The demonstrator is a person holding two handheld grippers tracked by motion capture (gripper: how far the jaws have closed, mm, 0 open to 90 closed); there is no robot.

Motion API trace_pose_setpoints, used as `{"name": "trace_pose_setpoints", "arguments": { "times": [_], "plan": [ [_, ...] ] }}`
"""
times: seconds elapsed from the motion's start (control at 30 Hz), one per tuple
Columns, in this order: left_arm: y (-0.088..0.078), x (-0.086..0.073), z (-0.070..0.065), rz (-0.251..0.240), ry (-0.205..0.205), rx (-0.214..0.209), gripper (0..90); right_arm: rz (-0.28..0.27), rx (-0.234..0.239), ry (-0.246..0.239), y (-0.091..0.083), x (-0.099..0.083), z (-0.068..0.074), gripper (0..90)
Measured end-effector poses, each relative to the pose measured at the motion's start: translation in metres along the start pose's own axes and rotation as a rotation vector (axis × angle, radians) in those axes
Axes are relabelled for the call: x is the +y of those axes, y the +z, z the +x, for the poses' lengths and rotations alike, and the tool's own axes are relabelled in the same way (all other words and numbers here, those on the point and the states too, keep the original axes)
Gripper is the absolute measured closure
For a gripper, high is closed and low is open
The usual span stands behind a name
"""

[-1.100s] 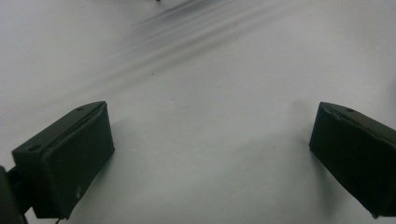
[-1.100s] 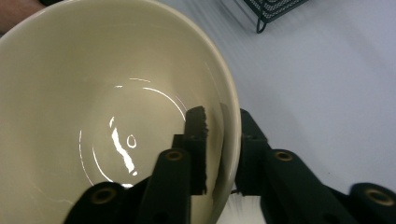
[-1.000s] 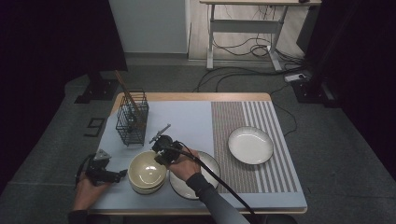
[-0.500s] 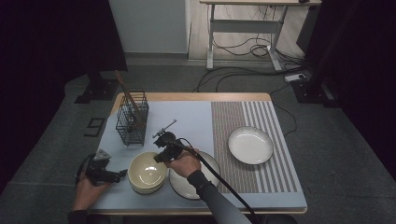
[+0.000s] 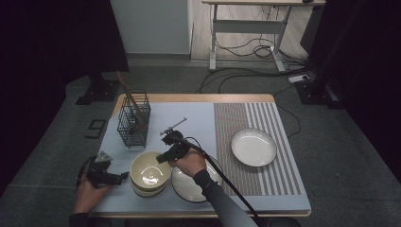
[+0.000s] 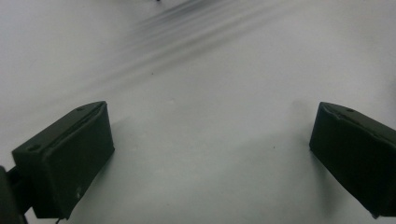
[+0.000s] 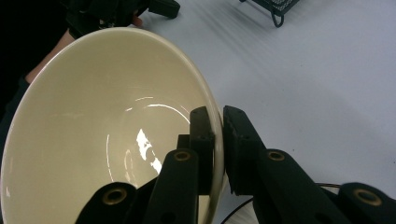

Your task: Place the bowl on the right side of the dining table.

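Observation:
A cream bowl (image 5: 150,171) (image 7: 107,130) tops a small stack of bowls near the table's front left. My right gripper (image 5: 163,158) (image 7: 218,126) is shut on its right rim, one jaw inside the bowl and one outside. My left gripper (image 5: 124,176) (image 6: 210,140) rests on the pale blue mat (image 6: 210,70) just left of the stack. It points at the stack, open, with nothing between its jaws. The left gripper (image 7: 159,7) also lies beyond the bowl in the right gripper view.
A white plate (image 5: 191,187) lies under my right wrist, beside the stack. A second plate (image 5: 254,146) sits on the striped mat (image 5: 283,170) to the right. A black wire basket (image 5: 134,119) (image 7: 275,7) holding sticks stands behind the bowls.
The right hand and its gripper have drifted slightly right and away along the bowl's edge. The bowl stack and the left hand look unmoved.

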State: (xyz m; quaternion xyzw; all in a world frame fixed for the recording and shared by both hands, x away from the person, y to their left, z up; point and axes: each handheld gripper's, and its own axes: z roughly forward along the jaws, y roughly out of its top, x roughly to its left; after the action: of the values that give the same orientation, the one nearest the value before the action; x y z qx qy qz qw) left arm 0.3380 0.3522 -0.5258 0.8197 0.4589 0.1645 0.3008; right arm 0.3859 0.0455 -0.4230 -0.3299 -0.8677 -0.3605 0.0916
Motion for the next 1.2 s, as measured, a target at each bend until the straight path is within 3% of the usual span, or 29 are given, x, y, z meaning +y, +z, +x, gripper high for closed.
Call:
{"name": "trace_pose_setpoints", "arguments": {
  "times": [0.3, 0.7, 1.2],
  "plan": [
    [0.0, 0.0, 0.0, 0.0, 0.0, 0.0, 0.0, -0.023, 0.033, 0.029, -0.011, 0.001, -0.007, 82.4],
    [0.0, 0.0, 0.0, -0.001, 0.0, 0.001, 0.0, -0.052, 0.033, 0.063, -0.031, 0.001, -0.017, 82.3],
    [0.0, 0.0, 0.0, -0.001, 0.0, 0.001, 0.0, -0.075, -0.038, 0.122, -0.059, -0.011, -0.043, 82.3]
  ]
}}
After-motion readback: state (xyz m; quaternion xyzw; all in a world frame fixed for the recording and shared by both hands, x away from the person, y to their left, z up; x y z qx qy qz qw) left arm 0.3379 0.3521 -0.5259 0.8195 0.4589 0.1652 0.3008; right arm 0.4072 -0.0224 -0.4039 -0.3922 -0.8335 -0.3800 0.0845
